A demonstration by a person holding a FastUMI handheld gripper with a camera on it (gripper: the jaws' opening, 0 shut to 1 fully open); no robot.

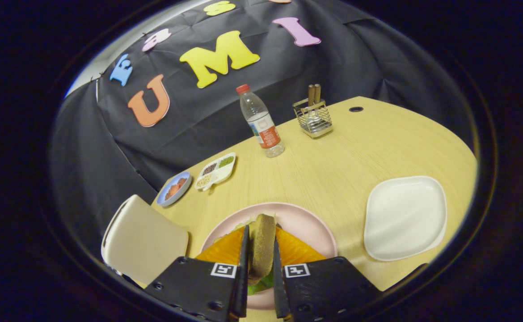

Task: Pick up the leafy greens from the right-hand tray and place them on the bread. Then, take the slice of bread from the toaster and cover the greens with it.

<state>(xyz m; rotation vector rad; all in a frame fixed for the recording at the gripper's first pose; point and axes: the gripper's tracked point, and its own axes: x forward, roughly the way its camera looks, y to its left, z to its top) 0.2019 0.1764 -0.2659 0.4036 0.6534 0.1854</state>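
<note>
Going left to right across the bench: the toaster sits at about 8 o'clock from the gripper's view, a pale boxy thing right at the bench's near-left corner. Behind it, around 10 o'clock, there's a small blue dish with something orange-red in it, and just beside that a white divided tray holding little portions of dark, green and pale bits.

Dead center, just ahead of the gripper, is the pink plate. The gripper is nearly closed, both fingers clamped on a slice of bread held upright on its edge between them. The slice hangs right over the plate. Under it you can see greens poking out low between the fingers, plus a bit more pale leaf at the far side of the slice. Can't really make out the bottom bread underneath, the fingers cover most of it.

At 12 o'clock, well beyond the plate, a water bottle with a red cap stands upright. A bit to its right, around 1 o'clock, is a wire rack with two wooden handles sticking up.

Over at 3 o'clock, near the plate but not touching, sits a white tray.
</note>
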